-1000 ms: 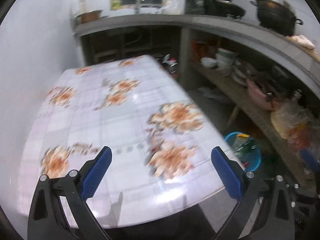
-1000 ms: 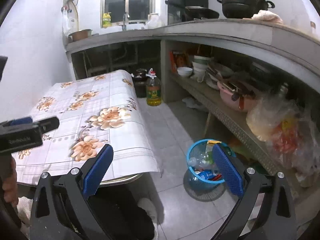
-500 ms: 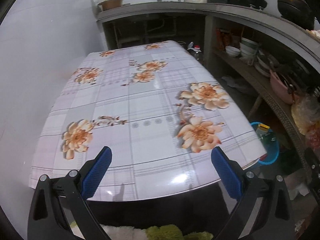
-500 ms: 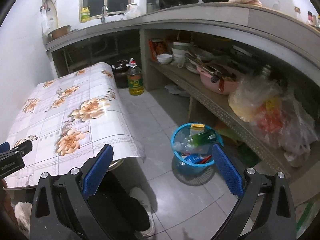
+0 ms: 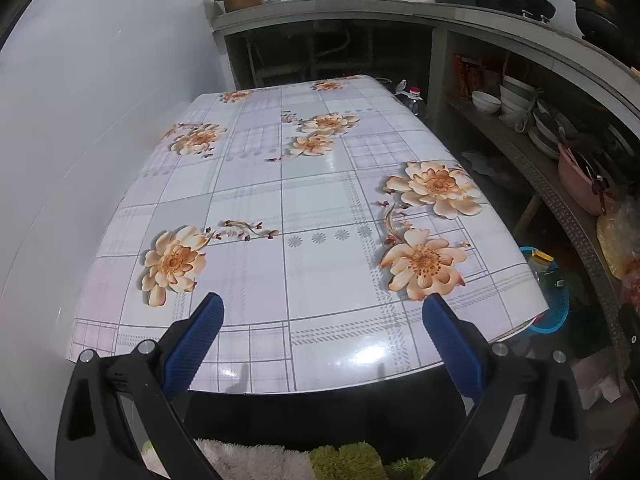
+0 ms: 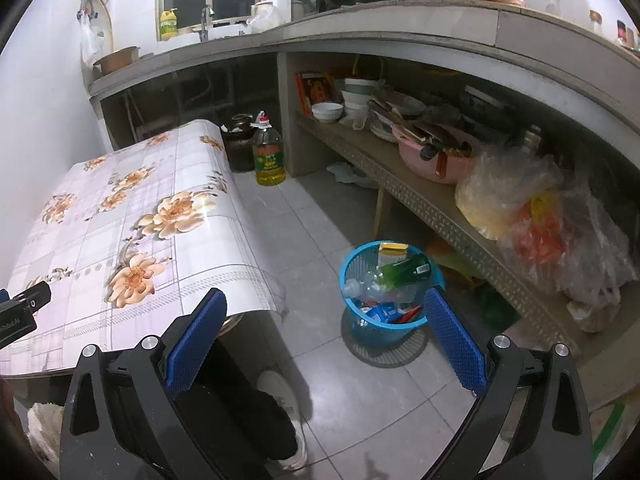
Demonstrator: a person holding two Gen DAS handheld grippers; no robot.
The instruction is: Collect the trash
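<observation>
Right wrist view, near to far: right gripper spread wide with nothing between the blue pads, a shoe on the floor tiles, then the blue trash basket beside the table's corner, already loaded with a green bottle, a clear bottle and wrappers. Further back, an oil bottle under the counter and plastic bags on the shelf. Left gripper likewise gaping and empty, hovering over the flowered tablecloth. No loose trash apparent on that surface, so probably best to scan the floor and shelf next. Basket contents readable only from the right; from the left, just its rim past the table edge.
</observation>
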